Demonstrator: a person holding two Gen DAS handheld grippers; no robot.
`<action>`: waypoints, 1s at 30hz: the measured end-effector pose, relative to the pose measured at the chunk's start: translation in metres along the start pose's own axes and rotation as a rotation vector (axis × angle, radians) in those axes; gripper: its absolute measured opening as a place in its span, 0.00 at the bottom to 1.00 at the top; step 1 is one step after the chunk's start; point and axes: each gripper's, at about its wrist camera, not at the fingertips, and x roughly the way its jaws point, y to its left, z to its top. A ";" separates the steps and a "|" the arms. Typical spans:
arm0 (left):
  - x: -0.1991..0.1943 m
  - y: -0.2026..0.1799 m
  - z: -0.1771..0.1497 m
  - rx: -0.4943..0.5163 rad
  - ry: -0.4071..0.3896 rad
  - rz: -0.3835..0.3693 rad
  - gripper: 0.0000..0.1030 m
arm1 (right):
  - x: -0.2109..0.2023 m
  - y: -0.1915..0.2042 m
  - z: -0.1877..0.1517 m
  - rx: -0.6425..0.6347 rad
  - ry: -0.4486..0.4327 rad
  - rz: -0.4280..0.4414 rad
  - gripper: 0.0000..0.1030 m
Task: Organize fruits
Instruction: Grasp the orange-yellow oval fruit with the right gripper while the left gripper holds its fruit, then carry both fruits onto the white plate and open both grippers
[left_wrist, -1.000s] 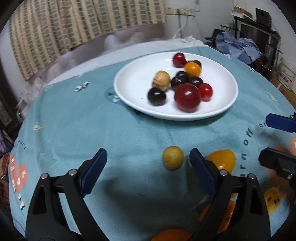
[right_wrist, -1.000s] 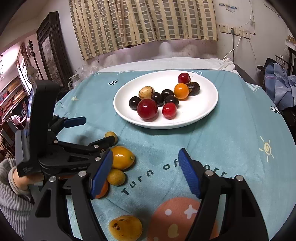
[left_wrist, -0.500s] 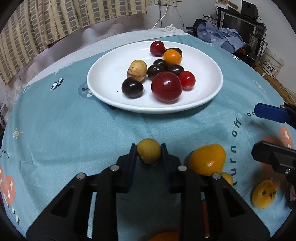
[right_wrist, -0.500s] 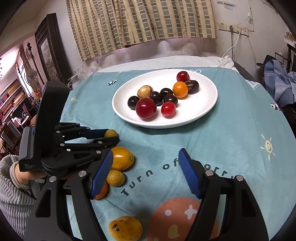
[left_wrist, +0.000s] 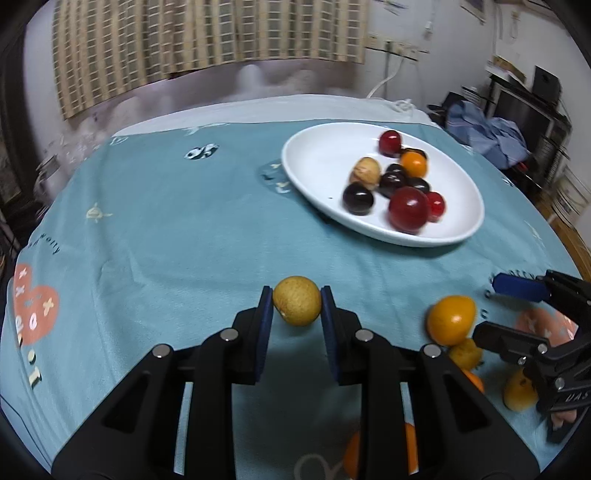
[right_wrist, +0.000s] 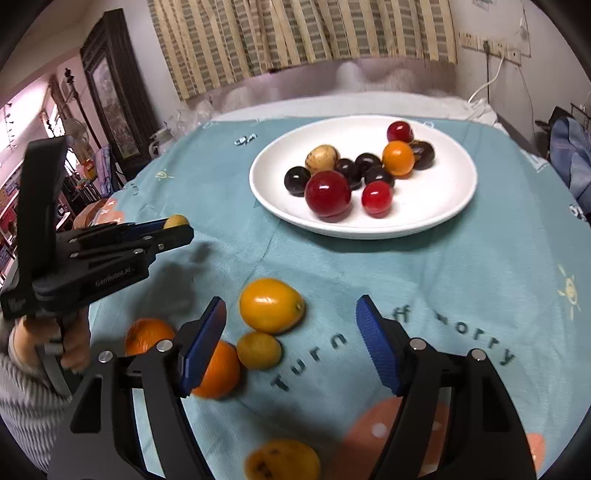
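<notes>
Left-wrist view shows the left gripper (left_wrist: 296, 306) clamped across the middle of a small round yellow-brown fruit (left_wrist: 296, 305), likely light, smooth and bruisable, above the teal tablecloth (left_wrist: 166, 229) reading "Turn off worry", short of the white plate (left_wrist: 458, 206), while the right gripper (right_wrist: 291, 343) gapes empty.

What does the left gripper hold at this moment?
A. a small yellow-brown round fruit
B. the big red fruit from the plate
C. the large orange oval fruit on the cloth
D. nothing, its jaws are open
A: in the left wrist view the left gripper has its jaws closed on both sides of a small yellow-brown round fruit, while the big red fruit lies on the white plate.
</notes>
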 end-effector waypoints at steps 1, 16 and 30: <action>0.001 0.000 -0.001 -0.005 0.003 -0.002 0.25 | 0.005 0.003 0.004 -0.004 0.013 -0.002 0.67; 0.010 -0.014 -0.002 0.046 0.010 -0.009 0.25 | 0.018 0.011 0.001 -0.081 0.058 0.030 0.41; -0.012 -0.022 0.014 0.068 -0.087 0.032 0.25 | -0.033 -0.020 0.016 0.027 -0.115 0.031 0.42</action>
